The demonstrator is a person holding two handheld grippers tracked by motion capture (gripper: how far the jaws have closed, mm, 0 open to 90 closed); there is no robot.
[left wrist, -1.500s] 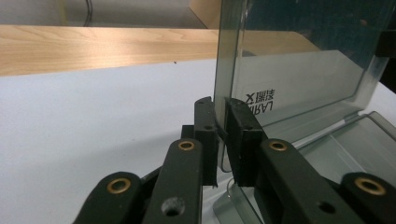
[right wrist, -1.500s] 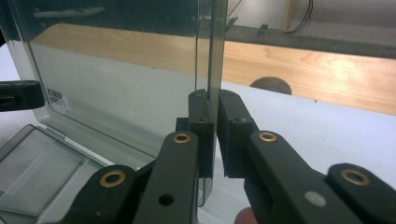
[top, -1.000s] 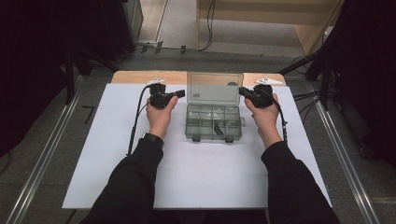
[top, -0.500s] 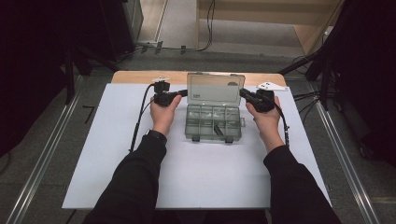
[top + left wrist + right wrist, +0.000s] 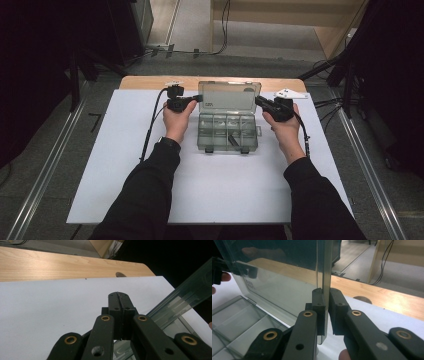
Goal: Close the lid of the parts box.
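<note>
A clear plastic compartment box (image 5: 227,148) stands mid-table with its lid (image 5: 230,97) raised upright. A small dark piece (image 5: 233,140) lies in one compartment. My left gripper (image 5: 199,98) is at the lid's left edge. Its jaws (image 5: 121,302) are shut flat together with nothing between them, and the lid (image 5: 180,302) runs just to their right. My right gripper (image 5: 258,101) straddles the lid's right edge. Its jaws (image 5: 325,305) have just been opening: the lid (image 5: 274,285) stands between the pads, with a thin gap on one side. Through the lid I see the left gripper (image 5: 249,270).
A white sheet (image 5: 210,185) covers most of the wooden table (image 5: 150,82), whose bare strip runs along the far edge with a small hole (image 5: 121,274). Black cables trail from both grippers down beside the forearms. Metal floor rails run along both sides of the table.
</note>
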